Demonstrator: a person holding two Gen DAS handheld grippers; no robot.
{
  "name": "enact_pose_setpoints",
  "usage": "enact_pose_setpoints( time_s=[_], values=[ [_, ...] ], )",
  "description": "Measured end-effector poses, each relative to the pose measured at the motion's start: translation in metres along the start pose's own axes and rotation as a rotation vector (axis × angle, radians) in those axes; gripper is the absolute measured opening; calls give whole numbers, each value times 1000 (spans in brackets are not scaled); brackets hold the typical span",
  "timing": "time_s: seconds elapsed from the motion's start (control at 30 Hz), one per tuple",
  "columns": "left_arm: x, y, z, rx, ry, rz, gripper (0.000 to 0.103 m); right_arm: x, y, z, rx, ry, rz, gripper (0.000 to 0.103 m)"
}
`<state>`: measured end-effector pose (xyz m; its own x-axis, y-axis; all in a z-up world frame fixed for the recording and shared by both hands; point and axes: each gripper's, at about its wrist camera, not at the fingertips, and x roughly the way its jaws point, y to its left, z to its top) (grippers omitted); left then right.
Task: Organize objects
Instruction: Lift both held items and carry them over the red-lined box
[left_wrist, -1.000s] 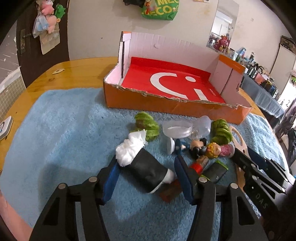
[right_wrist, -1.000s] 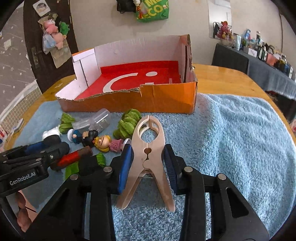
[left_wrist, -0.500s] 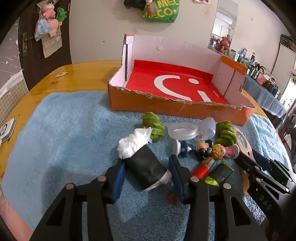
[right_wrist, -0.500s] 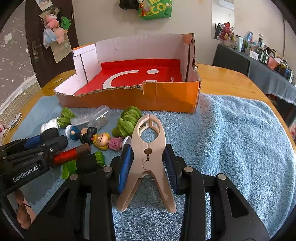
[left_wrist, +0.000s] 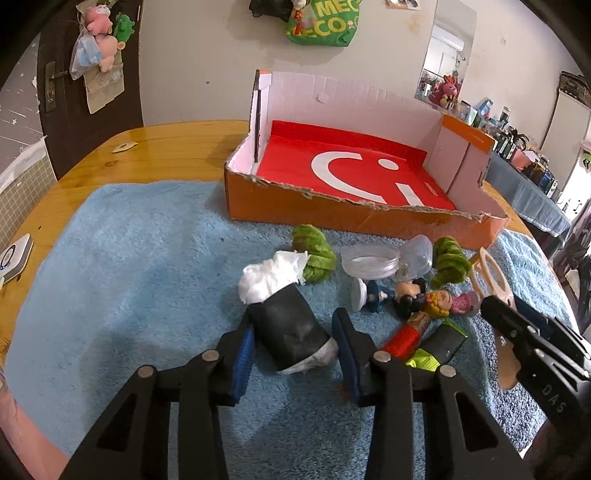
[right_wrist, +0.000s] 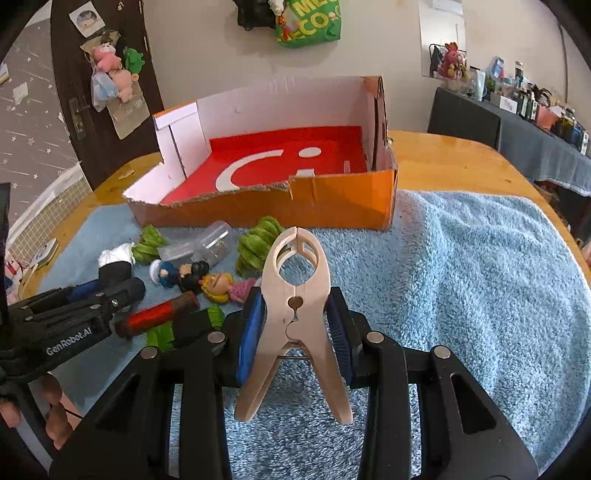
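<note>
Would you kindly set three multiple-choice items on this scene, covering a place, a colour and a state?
1. Where are the toy figures?
A. inside the box
B. on the blue towel, before the box
C. on bare wood

2. What colour is the box floor?
A. red
B. green
C. black

3. What does the right gripper hold?
A. nothing
B. a clear jar
C. a wooden clamp

Answers:
1 B, the toy figures lie on the blue towel before the cardboard box.
2 A, a red floor with a white mark.
3 C, the right gripper pinches the wooden clamp.
</note>
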<state>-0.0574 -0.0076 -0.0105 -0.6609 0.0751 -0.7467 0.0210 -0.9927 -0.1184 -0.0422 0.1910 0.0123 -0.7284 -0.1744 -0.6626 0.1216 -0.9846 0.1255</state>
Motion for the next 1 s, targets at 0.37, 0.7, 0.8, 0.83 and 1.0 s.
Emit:
enact_pose_setpoints(
  time_s=[0.37,0.7,0.8,0.83,1.0],
  values=[
    [-9,0,7,11,-26,0,42,-6,11,11,-13,-30,32,32],
    [-17,-1,22,15,-50,-16,42,-7,16,25,-16,-47,51,32],
    [-20,-3,29,19,-63,-21,42,-7,17,31,-16,-50,55,32],
    [-22,-3,32,20,-68,-23,42,-7,17,33,-15,-51,57,32],
    [-22,-4,43,20,-78,-27,42,-4,16,43,-7,-47,70,32]
  ],
)
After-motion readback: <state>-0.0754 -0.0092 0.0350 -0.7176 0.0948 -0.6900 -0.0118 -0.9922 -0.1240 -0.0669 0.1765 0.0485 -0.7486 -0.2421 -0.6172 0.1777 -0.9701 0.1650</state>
